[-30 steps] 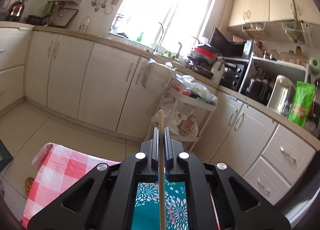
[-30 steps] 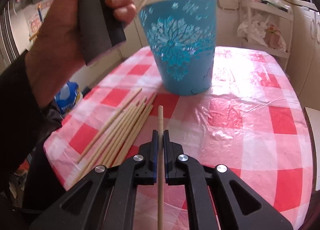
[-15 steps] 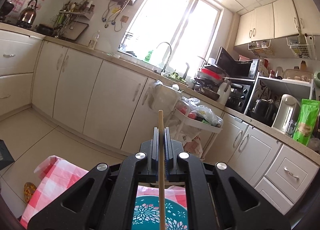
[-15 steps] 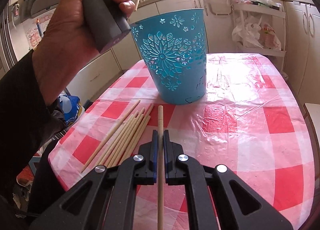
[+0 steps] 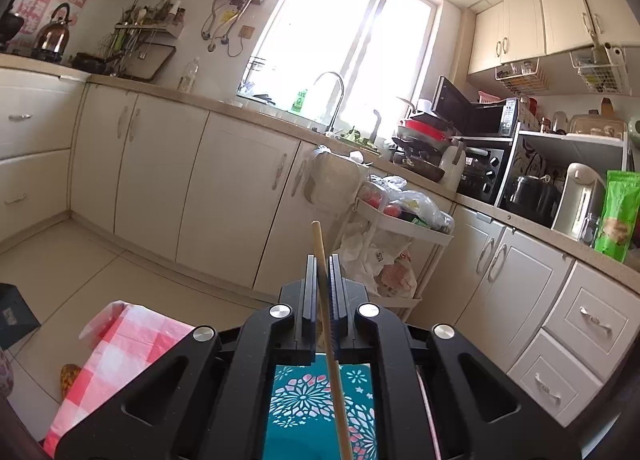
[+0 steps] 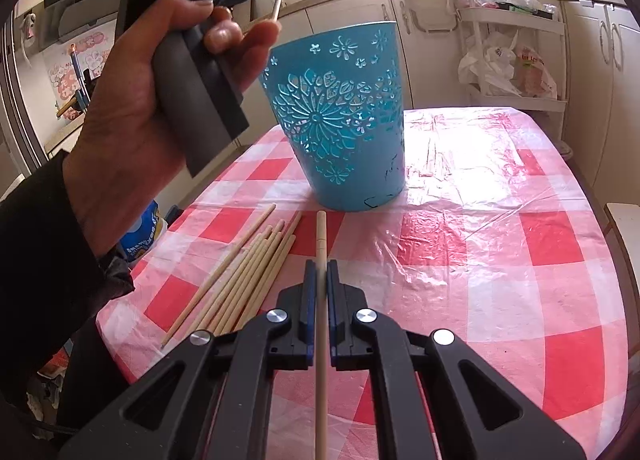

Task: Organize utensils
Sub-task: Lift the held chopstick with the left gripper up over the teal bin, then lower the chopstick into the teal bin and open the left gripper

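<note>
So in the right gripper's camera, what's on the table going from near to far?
Right gripper pinching a wooden chopstick → bundle of loose wooden chopsticks on the red-and-white checked tablecloth → blue cut-out flower-pattern bucket.

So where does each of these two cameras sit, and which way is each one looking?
Left wrist view: sits on the left claw, above the teal cut-out plastic bucket, facing the kitchen cabinets and window; its claw is shut on a wooden chopstick.
Right wrist view: sits on the right claw, angled down at the red-checked tablecloth and loose chopsticks; the person's left hand shows.
Shared: bucket, tablecloth, left claw's chopstick.
</note>
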`<action>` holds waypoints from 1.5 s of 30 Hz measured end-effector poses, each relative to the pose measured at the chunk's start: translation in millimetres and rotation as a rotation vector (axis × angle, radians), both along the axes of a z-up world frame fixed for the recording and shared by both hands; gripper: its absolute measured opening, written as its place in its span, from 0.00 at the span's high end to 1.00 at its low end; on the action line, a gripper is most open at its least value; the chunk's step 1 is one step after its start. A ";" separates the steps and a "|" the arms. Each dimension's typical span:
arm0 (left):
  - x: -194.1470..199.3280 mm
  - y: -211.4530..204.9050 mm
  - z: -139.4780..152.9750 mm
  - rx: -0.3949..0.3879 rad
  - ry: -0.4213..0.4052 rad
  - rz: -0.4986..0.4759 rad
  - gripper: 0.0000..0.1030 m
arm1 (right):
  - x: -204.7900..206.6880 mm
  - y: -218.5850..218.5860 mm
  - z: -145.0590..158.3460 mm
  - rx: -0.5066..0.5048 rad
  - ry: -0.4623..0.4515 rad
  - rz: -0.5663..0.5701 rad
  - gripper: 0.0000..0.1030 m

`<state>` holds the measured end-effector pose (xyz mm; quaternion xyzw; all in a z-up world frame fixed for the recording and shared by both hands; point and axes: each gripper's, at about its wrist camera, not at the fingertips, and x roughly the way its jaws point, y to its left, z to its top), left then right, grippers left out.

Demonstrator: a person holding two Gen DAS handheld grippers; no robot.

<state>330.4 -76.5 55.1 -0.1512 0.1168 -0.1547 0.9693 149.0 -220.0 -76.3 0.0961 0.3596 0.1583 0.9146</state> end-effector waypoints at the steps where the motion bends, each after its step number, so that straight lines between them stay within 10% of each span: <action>1: -1.2 -0.4 -0.3 0.009 -0.002 -0.001 0.95 | -0.4 -0.7 1.1 0.004 -0.007 -0.002 0.94; 24: -1.8 17.3 29.1 -0.043 -0.029 0.012 0.95 | -0.9 -7.3 4.0 0.033 -0.017 -0.012 0.94; 28: 16.7 24.3 22.4 0.004 0.129 -0.053 0.85 | -0.7 -8.5 3.6 0.040 -0.018 -0.015 0.94; 31: 71.5 26.4 4.0 -0.013 0.449 -0.189 0.48 | -1.3 -7.4 3.9 0.039 -0.018 -0.012 0.94; 33: 107.8 30.9 -18.1 -0.058 0.671 -0.257 0.48 | -1.6 -6.6 4.7 0.040 -0.022 -0.010 0.94; 43: 130.6 25.2 -41.6 -0.003 0.783 -0.256 0.49 | -0.6 -6.9 1.3 0.051 -0.012 -0.009 0.94; 45: 130.8 22.8 -43.8 -0.015 0.770 -0.266 0.74 | -0.5 -6.9 1.2 0.050 -0.011 -0.009 0.94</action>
